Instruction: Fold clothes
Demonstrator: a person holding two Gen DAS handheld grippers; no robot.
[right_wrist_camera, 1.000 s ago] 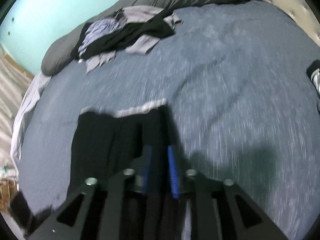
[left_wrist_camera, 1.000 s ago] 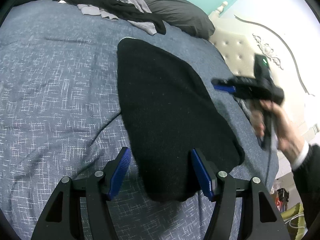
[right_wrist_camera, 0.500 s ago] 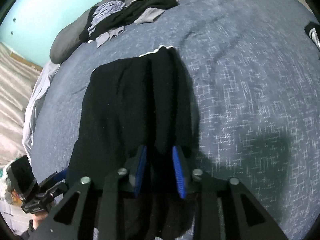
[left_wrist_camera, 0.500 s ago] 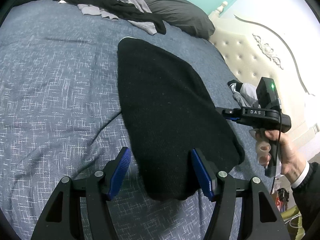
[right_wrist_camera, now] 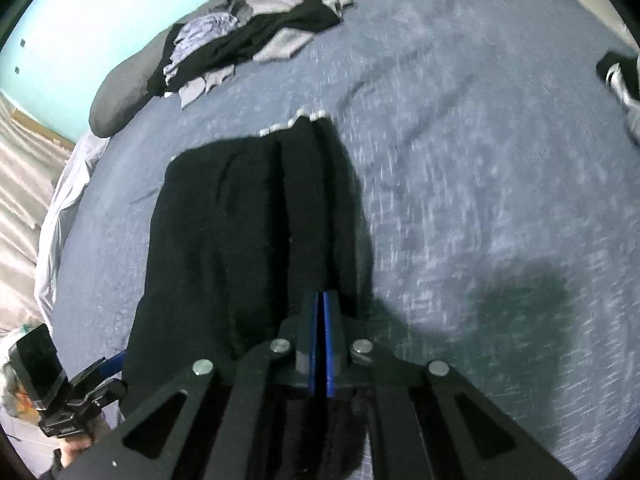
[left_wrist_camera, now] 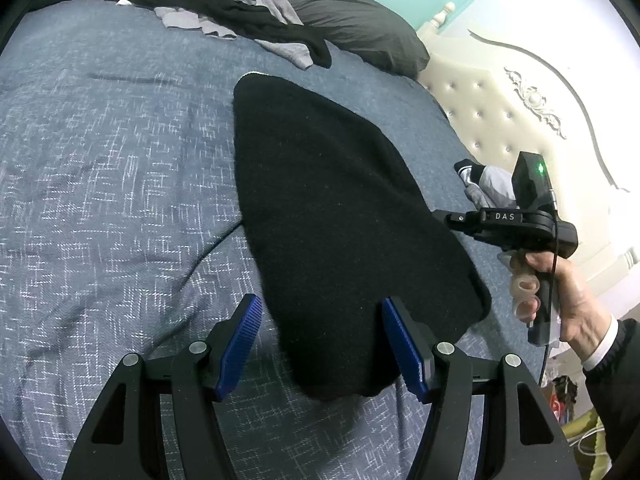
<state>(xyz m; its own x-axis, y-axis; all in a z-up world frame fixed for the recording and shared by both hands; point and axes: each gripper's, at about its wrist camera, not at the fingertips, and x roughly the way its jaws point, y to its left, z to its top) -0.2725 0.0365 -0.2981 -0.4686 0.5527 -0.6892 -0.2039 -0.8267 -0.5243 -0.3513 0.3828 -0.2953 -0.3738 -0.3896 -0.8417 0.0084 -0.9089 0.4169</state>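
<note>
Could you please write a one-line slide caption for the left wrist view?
Open left tongs straddle the near end of a black garment on the blue bedspread, right tongs at its edge.

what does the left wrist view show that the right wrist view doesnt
Only the left wrist view: the cream tufted headboard, the left tongs standing open over the near end of the black garment, and the hand gripping the right tool.

Only the right wrist view: the right tongs with blue pads together at the garment's edge, having just been closing, and the garment's lengthwise folds.

Both: the black garment, the blue bedspread, the pile of clothes and the dark pillow.
</note>
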